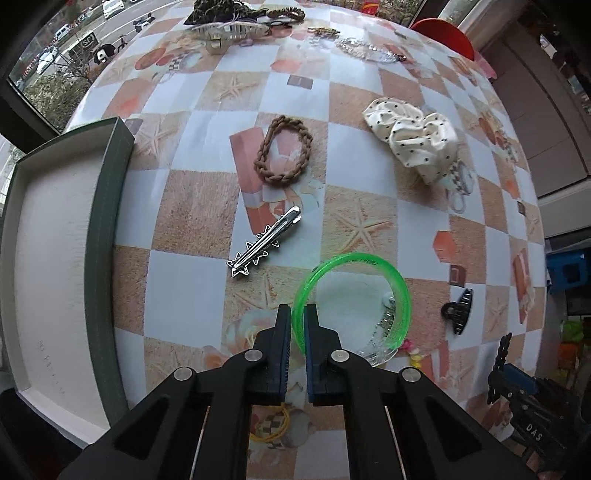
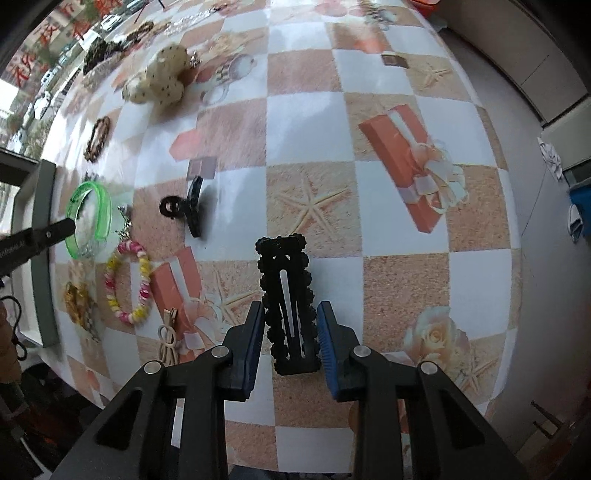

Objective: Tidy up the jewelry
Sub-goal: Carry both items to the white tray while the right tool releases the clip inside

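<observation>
My left gripper is shut on the near rim of a translucent green bangle, which also shows in the right wrist view. My right gripper is shut on a black beaded snap hair clip, its pads against the clip's two sides. An open green box with a white inside stands at the left. A silver star clip, a brown braided hair tie and a dotted cream scrunchie lie on the checked tablecloth.
A black claw clip lies right of the bangle, with a pink-yellow bead bracelet, a gold piece and a small wooden clip near the front edge. More hair accessories lie at the far edge.
</observation>
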`<state>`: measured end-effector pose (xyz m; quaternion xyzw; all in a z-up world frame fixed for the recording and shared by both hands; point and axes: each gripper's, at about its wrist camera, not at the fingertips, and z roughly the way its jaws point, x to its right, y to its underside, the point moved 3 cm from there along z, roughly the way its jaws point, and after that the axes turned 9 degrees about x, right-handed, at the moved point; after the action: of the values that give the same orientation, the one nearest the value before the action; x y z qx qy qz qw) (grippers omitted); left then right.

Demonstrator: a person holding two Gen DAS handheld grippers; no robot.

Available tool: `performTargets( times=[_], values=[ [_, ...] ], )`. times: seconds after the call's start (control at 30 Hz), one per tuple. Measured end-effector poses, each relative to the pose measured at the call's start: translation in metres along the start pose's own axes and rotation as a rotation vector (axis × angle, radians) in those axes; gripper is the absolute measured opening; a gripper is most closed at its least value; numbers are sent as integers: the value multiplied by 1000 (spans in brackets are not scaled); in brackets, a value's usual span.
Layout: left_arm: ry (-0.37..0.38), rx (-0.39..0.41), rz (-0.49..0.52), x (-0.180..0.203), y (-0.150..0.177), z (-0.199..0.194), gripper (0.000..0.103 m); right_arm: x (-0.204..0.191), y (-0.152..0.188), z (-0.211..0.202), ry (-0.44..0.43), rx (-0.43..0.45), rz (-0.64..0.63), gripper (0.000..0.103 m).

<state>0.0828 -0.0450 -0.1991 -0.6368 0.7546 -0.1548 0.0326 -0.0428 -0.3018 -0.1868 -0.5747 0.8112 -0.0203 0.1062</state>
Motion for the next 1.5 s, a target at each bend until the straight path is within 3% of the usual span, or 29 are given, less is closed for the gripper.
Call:
performTargets(
  times=[0.27,0.53,0.67,1.07,1.27,1.5],
  values=[
    [3,52,-15,0,-3,-31,11,-1,-1,-35,-51,30,13,32],
    [-23,105,-93,-56,10,-85,11,-50,-4,-55,-118,76,-82,32],
    [-44,121,-128,-93,10,-99,11,-100,-16,-66,-159,106,-143,32],
    [-92,140,-164,-225,-22,-98,11,-289,-44,-23,-247,129,-260,32],
    [-109,129,-187,-271,-41,-72,11,-358,-56,10,-268,93,-294,32],
    [-123,97,-192,-297,-52,-37,11,-399,-69,47,-247,57,-313,32]
  ],
)
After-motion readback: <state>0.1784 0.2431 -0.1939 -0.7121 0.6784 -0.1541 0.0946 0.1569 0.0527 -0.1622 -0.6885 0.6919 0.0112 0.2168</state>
